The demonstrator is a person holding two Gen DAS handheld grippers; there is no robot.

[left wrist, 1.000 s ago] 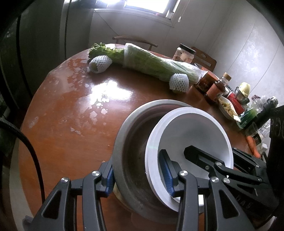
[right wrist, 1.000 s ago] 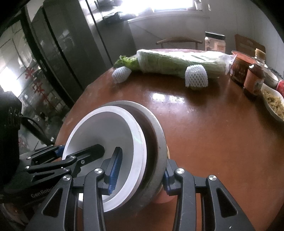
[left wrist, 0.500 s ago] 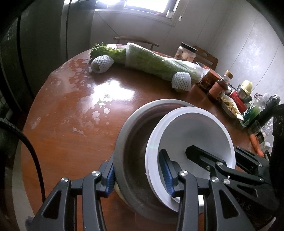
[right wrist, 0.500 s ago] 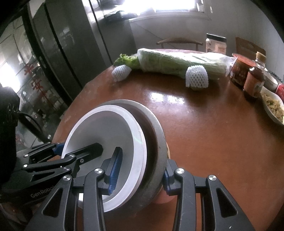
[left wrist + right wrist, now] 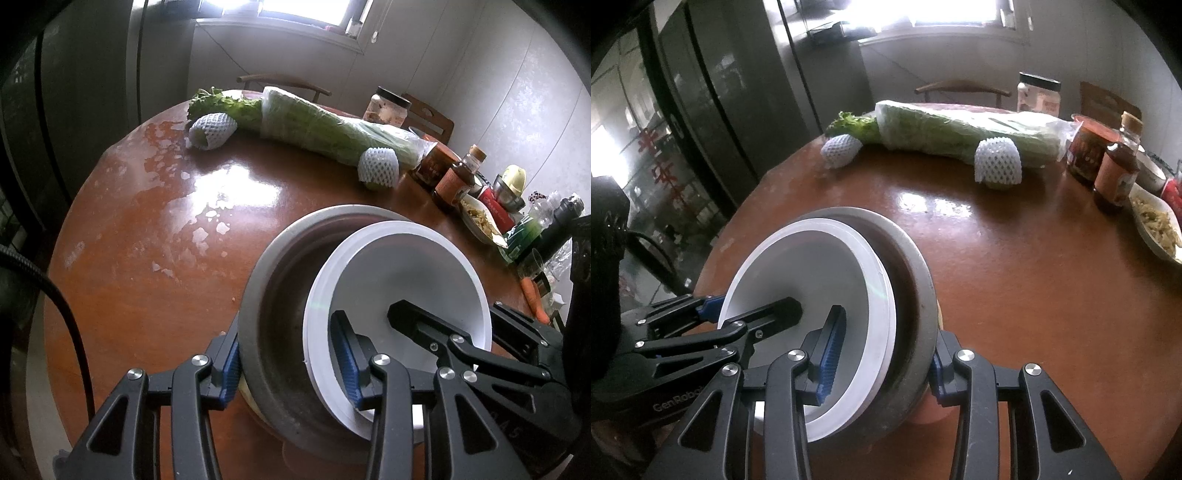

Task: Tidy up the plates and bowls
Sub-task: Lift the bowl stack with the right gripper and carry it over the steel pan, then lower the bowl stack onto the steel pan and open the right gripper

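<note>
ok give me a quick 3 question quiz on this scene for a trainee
1. True or false: both grippers grip the dish stack at once.
2. What sits inside the grey bowl? A) a carrot B) a white plate C) a jar
3. Fill in: the two foam-netted fruits lie beside the wrapped ____.

Key:
1. True. The left gripper and right gripper each straddle the rim of the stack, one finger outside the grey bowl, one inside the white plate.
2. B
3. Greens; the fruits lie against them on the table.
</note>
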